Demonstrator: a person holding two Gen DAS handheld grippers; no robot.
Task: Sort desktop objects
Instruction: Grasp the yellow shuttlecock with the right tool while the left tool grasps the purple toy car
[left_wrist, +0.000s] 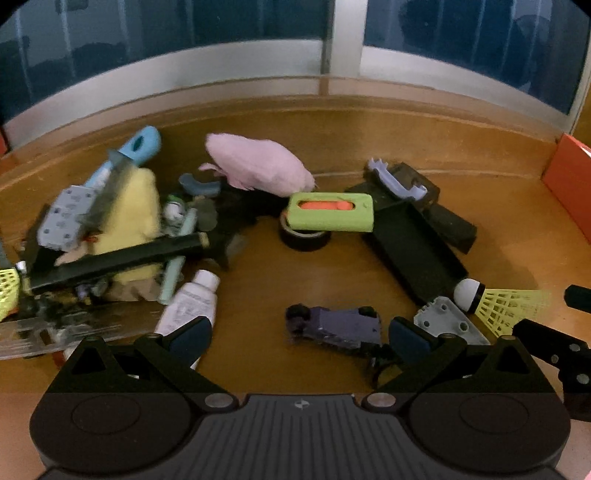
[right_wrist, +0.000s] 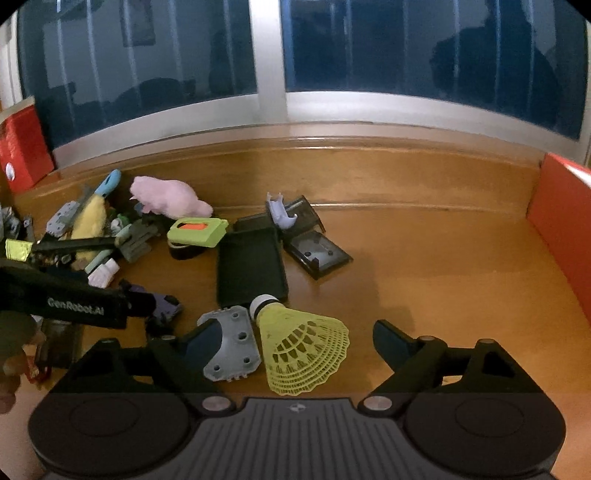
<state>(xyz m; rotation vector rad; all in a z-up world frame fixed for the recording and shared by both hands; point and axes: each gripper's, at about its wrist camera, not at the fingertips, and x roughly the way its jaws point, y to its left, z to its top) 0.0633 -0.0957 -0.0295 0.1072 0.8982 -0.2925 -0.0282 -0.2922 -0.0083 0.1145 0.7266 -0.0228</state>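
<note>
Left wrist view: left gripper (left_wrist: 299, 332) low in frame, jaws wide open, nothing held. Purple toy car (left_wrist: 334, 326) lying between the jaws on the tabletop (left_wrist: 295, 269). Best to come straight down and squeeze its sides.

Right wrist view: right gripper (right_wrist: 295, 341) open too, holding nothing. Yellow shuttlecock (right_wrist: 303, 349) lower middle, between the jaws. Grey plate (right_wrist: 232, 345) touching the left finger; better left alone.
</note>
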